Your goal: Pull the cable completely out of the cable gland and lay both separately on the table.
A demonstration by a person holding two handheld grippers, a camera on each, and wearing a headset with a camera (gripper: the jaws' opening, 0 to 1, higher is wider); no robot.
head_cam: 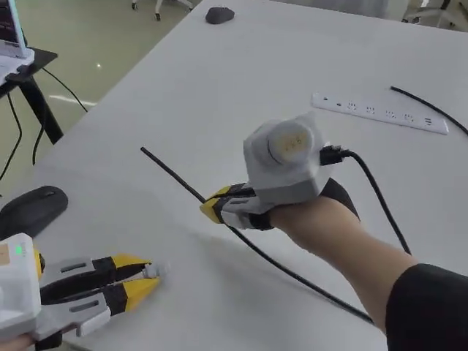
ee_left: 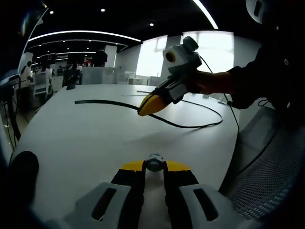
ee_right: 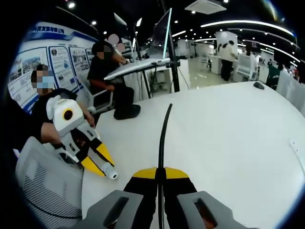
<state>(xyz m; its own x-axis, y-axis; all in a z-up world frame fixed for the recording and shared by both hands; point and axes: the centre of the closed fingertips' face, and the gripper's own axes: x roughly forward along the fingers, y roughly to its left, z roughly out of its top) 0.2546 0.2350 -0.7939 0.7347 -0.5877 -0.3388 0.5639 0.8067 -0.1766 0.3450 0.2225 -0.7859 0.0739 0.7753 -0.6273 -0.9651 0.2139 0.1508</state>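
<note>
In the head view the black cable (head_cam: 172, 174) is laid as one long diagonal across the white table (head_cam: 219, 80). Its bare free end is pointed to the upper left of the frame, and its other stretch is carried down to the lower right, where it is cut off behind the person's dark sleeve (head_cam: 428, 307). At mid-frame the cable is clamped between the yellow-tipped jaws of the right gripper (head_cam: 208, 208), and the short part inside the jaws is hidden. In the right gripper view the cable (ee_right: 164, 129) is seen running straight up and away from those jaws. The cable gland (head_cam: 156, 271) is kept apart from the cable at the lower left, pinched at the very tips of the left gripper (head_cam: 146, 278), with its axis in line with the jaws and directed to the right. It is small and pale, its detail cannot be made out, and contact with the table cannot be judged. A white power strip (head_cam: 380, 113) is seen at the upper right.
</note>
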